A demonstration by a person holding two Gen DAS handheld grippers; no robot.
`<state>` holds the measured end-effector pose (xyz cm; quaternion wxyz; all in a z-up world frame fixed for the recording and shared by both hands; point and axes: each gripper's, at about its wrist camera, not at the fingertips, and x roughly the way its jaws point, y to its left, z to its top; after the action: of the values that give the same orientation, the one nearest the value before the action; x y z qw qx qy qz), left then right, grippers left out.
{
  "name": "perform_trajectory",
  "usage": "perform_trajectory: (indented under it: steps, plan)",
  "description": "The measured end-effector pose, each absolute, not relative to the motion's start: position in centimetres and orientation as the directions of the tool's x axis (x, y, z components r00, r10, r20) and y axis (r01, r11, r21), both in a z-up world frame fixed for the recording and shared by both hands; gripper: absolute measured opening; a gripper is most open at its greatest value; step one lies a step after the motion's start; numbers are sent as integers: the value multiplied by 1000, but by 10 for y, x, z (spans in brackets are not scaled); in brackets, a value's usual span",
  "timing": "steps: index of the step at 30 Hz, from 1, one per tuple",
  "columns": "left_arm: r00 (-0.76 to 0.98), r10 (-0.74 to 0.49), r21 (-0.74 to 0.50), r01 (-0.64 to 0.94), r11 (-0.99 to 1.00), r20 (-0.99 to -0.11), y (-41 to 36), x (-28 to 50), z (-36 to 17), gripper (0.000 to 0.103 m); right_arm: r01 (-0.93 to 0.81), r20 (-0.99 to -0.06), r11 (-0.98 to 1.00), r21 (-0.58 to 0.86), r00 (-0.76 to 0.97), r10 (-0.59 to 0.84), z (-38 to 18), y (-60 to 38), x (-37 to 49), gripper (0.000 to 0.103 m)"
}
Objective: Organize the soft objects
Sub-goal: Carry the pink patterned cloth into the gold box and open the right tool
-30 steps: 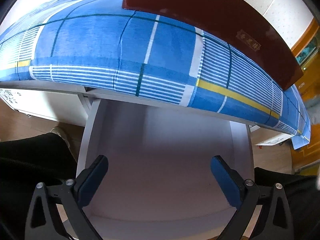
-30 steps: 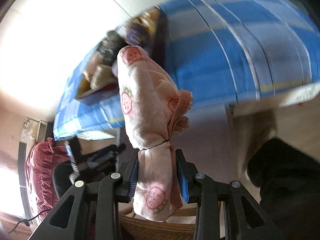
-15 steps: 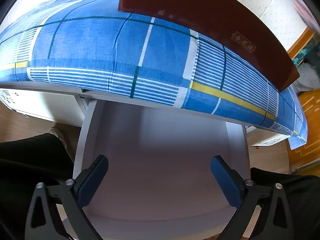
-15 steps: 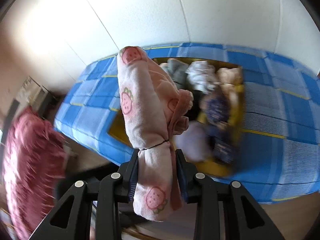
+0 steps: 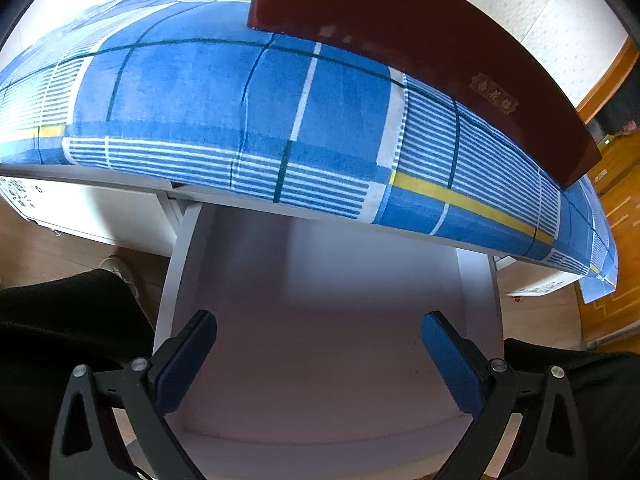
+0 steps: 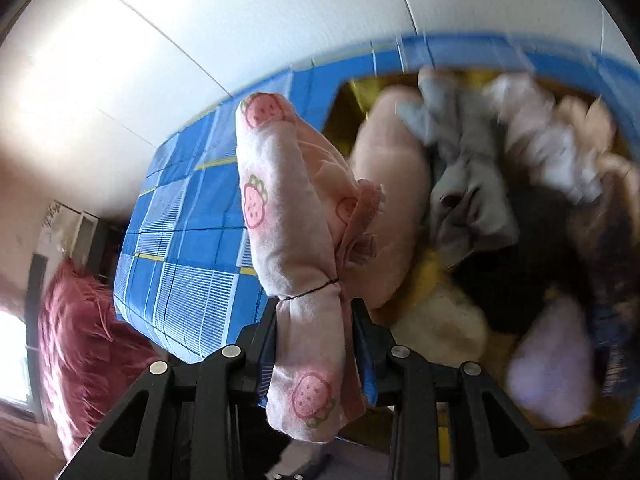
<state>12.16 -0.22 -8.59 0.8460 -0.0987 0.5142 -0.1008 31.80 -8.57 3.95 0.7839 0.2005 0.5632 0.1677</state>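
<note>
My right gripper [image 6: 314, 316] is shut on a rolled pink cloth with strawberry prints [image 6: 280, 204], which sticks up and out past the fingers. Behind it, blurred, lies a yellow-lined box [image 6: 428, 276] on the bed, filled with several soft clothes in pink, grey, white and dark colours. My left gripper [image 5: 318, 344] stands open with nothing between its blue pads, hovering over a pulled-out white drawer [image 5: 320, 320] whose floor is bare.
A blue plaid sheet [image 5: 224, 92] covers the bed above the drawer; a dark red box side [image 5: 420, 40] rests on it. Black-clad legs [image 5: 60, 320] flank the drawer. A red fluffy cushion [image 6: 76, 336] lies left of the bed. White wall behind.
The right gripper has swung across with the pink roll, and the box of clothes now fills the right side of its view, closer than before. The left gripper has stayed over the drawer.
</note>
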Motion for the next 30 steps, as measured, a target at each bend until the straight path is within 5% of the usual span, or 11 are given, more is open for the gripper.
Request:
perform_trajectory:
  steps: [8, 14, 19, 21, 23, 27, 30]
  plan:
    - [434, -265, -266, 58, 962, -861, -2, 123, -91, 103, -36, -910, 962, 271, 317, 268, 25, -97, 315, 31]
    - [433, -262, -271, 43, 962, -862, 1, 124, -93, 103, -175, -854, 919, 352, 340, 393, 43, -111, 293, 44]
    - [438, -258, -267, 43, 963, -861, 1, 124, -93, 103, -185, -783, 916, 356, 477, 400, 69, -117, 273, 44]
    - [438, -258, -265, 47, 963, -861, 1, 124, -93, 103, -207, -768, 911, 356, 490, 412, 70, -109, 273, 41]
    - [437, -258, -264, 50, 963, -861, 2, 124, -93, 103, -203, -796, 934, 293, 490, 356, 68, -97, 276, 23]
    - [443, -260, -270, 42, 962, -858, 6, 124, -92, 103, 32, -862, 960, 278, 449, 234, 44, -107, 286, 21]
    - [440, -267, -283, 30, 959, -858, 8, 126, -93, 103, 16, -869, 969, 248, 445, 215, 37, -103, 282, 21]
